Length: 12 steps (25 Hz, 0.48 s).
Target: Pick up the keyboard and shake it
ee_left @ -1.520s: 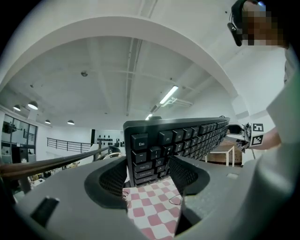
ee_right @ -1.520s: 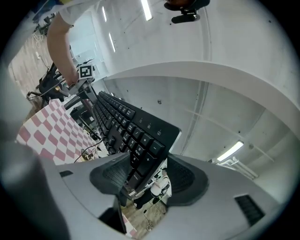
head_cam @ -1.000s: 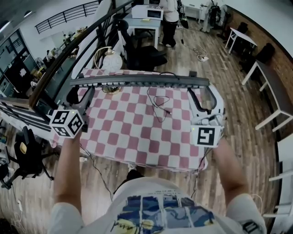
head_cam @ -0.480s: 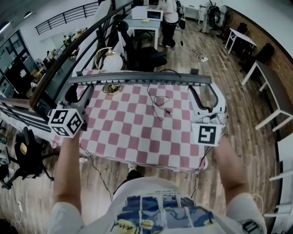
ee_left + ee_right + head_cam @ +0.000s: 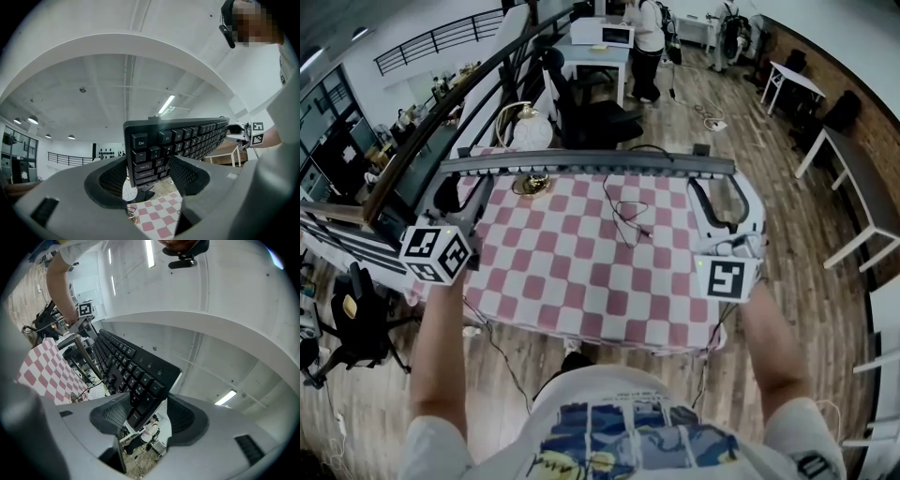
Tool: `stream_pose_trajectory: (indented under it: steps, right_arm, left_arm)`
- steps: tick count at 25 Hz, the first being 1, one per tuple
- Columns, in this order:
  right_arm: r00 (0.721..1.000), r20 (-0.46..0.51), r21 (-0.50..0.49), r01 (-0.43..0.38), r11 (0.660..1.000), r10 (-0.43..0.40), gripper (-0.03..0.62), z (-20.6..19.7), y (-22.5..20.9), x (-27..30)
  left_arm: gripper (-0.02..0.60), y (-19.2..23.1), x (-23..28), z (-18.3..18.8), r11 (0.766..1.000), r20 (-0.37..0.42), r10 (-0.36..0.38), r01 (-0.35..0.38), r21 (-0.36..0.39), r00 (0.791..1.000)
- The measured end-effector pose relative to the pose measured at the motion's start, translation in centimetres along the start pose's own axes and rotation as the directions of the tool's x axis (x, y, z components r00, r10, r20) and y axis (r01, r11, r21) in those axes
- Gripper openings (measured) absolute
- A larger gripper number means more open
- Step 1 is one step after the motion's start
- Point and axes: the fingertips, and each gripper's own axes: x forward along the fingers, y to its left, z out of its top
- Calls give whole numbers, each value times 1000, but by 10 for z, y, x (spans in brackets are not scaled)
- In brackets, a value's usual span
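Observation:
A black keyboard (image 5: pixel 591 165) hangs in the air above the table, seen edge-on in the head view as a long grey strip. My left gripper (image 5: pixel 457 192) is shut on its left end, and the right gripper (image 5: pixel 719 187) is shut on its right end. In the left gripper view the keyboard (image 5: pixel 174 139) stands between the padded jaws of the left gripper (image 5: pixel 147 171), at the Esc corner. The right gripper view shows the keyboard (image 5: pixel 125 365) with its number-pad end pinched in the right gripper (image 5: pixel 149 412). Both marker cubes face me.
Below is a table with a pink-and-white checked cloth (image 5: pixel 581 277). The keyboard's thin cable (image 5: pixel 623 211) lies on it, beside a gold lamp base (image 5: pixel 531 184). A black office chair (image 5: pixel 595 112), a white desk (image 5: pixel 600 47) and a standing person (image 5: pixel 649 37) are behind. A railing runs along the left.
The keyboard and both grippers have shifted slightly up and away over the table, with the grip unchanged at both ends.

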Motion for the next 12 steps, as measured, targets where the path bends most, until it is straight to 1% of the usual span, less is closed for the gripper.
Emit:
stream_pose_trajectory:
  steps: [12]
  right_arm:
    - [1000, -12, 1, 7, 1000, -7, 245, 3, -5, -10]
  left_arm:
    - [276, -6, -8, 11, 1000, 26, 2, -2, 18, 1000]
